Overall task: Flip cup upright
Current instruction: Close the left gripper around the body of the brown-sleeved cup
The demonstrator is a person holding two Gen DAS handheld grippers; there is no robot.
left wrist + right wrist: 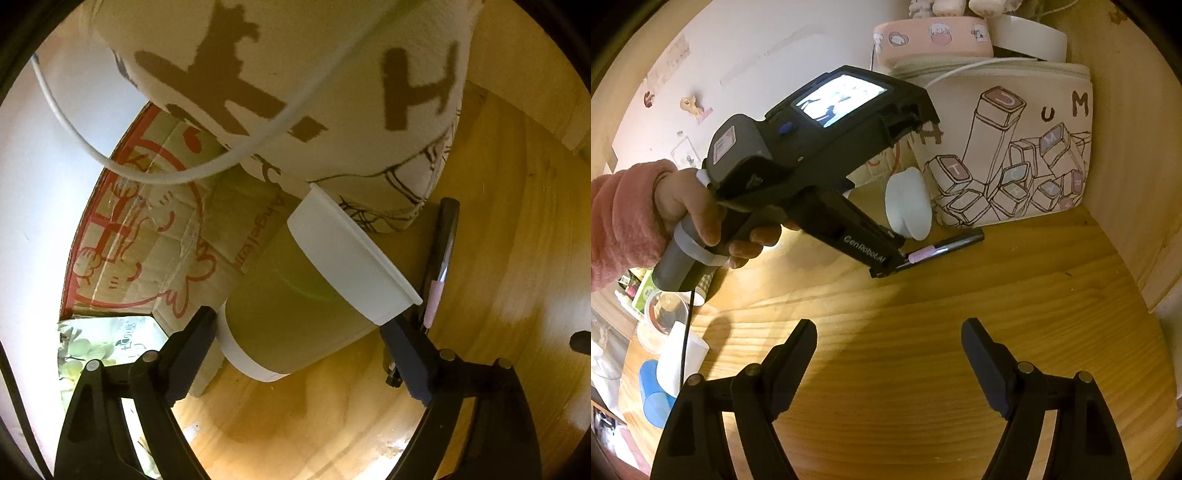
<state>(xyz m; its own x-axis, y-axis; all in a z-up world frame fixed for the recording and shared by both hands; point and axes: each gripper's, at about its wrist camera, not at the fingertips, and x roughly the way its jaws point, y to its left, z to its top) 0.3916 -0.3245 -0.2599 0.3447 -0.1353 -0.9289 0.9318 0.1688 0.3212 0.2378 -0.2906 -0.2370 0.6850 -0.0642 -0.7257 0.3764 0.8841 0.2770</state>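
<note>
- Between the left gripper's (pixel 301 325) two fingers sits one cup (pixel 295 306), olive with white bands, tilted above the wooden table (pixel 498 258); the jaws pinch its sides
- Just beside it: one pen (pixel 441 254), one printed pouch (pixel 1008 147), one cardboard box (pixel 147 236)
- Right gripper (pixel 888 354): jaws spread, holding nothing

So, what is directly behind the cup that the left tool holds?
Behind the cup stand a printed cardboard box and a cream pouch, with a pen beside it. The left tool grips the cup; what it covers cannot be seen.
</note>
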